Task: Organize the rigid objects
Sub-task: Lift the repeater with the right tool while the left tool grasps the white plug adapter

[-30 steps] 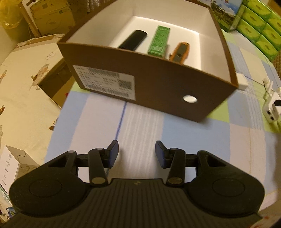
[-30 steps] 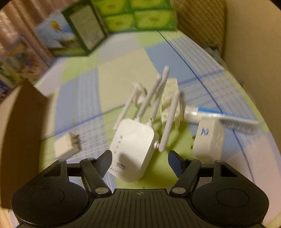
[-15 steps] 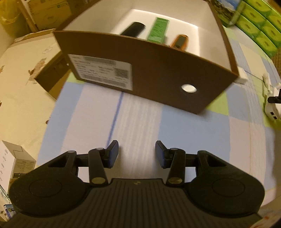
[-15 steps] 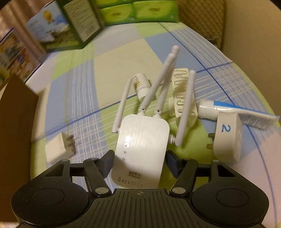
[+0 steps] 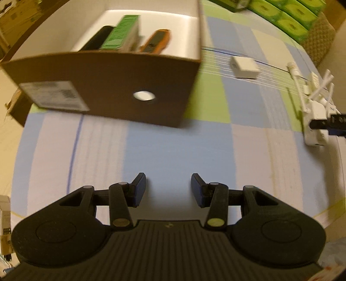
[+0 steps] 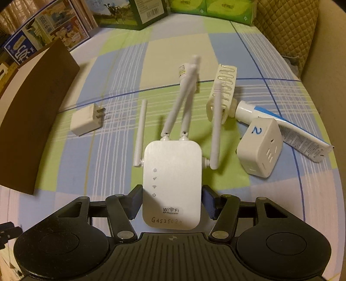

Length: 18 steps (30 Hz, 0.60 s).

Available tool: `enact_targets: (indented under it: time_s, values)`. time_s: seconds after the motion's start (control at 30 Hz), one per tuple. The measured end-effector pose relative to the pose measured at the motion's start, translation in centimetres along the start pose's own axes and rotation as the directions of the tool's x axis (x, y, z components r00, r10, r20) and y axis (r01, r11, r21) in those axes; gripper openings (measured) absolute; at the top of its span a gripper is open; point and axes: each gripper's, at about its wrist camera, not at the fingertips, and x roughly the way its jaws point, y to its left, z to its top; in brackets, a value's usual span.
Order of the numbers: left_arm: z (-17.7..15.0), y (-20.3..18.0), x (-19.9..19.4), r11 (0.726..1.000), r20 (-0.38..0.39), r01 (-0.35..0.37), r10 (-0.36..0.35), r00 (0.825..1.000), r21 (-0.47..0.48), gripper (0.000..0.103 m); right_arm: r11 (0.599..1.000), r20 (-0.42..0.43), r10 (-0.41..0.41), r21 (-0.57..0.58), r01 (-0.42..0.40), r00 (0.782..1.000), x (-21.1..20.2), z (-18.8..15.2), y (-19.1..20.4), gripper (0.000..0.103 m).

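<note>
My right gripper [image 6: 172, 203] holds a white WiFi repeater [image 6: 173, 173] with several antennas; its blue pads have closed in against both sides of the body. At the far right of the left wrist view the same repeater [image 5: 315, 121] appears. My left gripper [image 5: 168, 188] hangs open over the checked cloth with nothing between its fingers. Ahead of it stands a brown cardboard box [image 5: 108, 86] holding a black remote [image 5: 97, 41], a green pack [image 5: 121, 32] and an orange device [image 5: 155, 42].
On the cloth lie a white charger [image 6: 85, 121], a socket adapter marked 2 [image 6: 261, 147], a toothpaste tube [image 6: 292, 127], a white clip [image 6: 223, 86] and a small bottle [image 6: 183, 71]. Green tissue packs [image 5: 287, 13] and printed boxes [image 6: 43, 43] line the back. The brown box [image 6: 32, 121] stands left.
My right gripper has come forward around the repeater and its fingers have narrowed onto it. The left gripper has slid right, so the box now sits to its left.
</note>
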Motion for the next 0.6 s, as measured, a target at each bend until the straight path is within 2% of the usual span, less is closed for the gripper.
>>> enact_targets:
  time_s: [0.37,0.6]
  values:
    - [0.9,-5.2,0.2,0.996,0.022,0.036,-0.038,0.999,0.08,0.042,1.0,0.041,-0.003,-0.018,0.004,0.999,1.2,0.4,-0.6,0.056]
    - [3.6,-9.2,0.9,0.989,0.057,0.069,-0.077,0.995,0.133,0.044,0.998,0.07,0.051,-0.027,-0.05,0.996,-0.2,1.2,-1.6,0.053]
